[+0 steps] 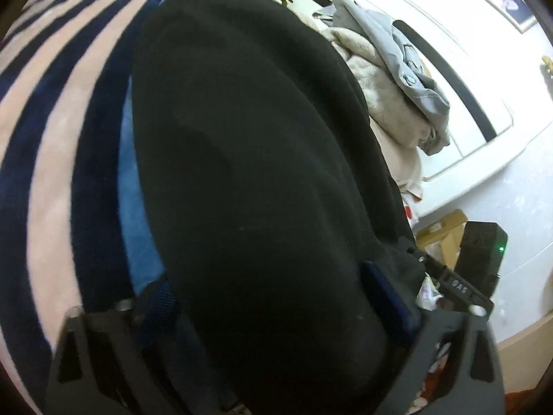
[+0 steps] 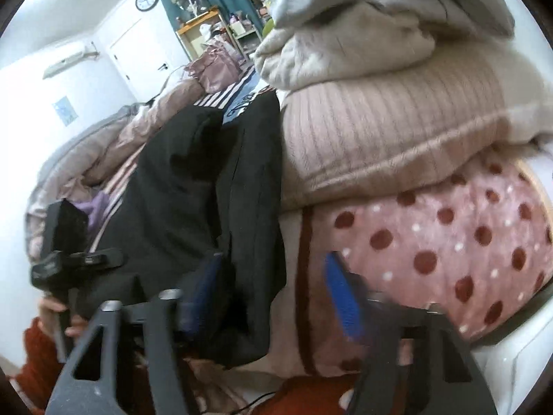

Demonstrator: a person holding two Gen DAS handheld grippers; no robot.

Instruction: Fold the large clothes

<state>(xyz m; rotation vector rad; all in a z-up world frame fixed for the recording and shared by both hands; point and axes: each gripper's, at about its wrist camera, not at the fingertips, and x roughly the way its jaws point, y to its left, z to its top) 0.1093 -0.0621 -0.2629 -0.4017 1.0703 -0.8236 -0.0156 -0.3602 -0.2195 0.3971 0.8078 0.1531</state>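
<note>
Left wrist view: my left tool (image 1: 276, 297) is clamped on the black garment (image 1: 249, 138), which runs lengthwise straight ahead over the striped bed (image 1: 45, 121).

Right wrist view: my right tool (image 2: 273, 297) is spread wide, holding nothing; the garment's near edge lies between its fingers, toward the left one.

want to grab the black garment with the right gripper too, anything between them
Nothing visible stands in the way. The right gripper is open, and the edge of the black knit garment already lies beside its left blue finger. The pink polka-dot fleece blanket sits behind the other finger, off to the side.
</note>
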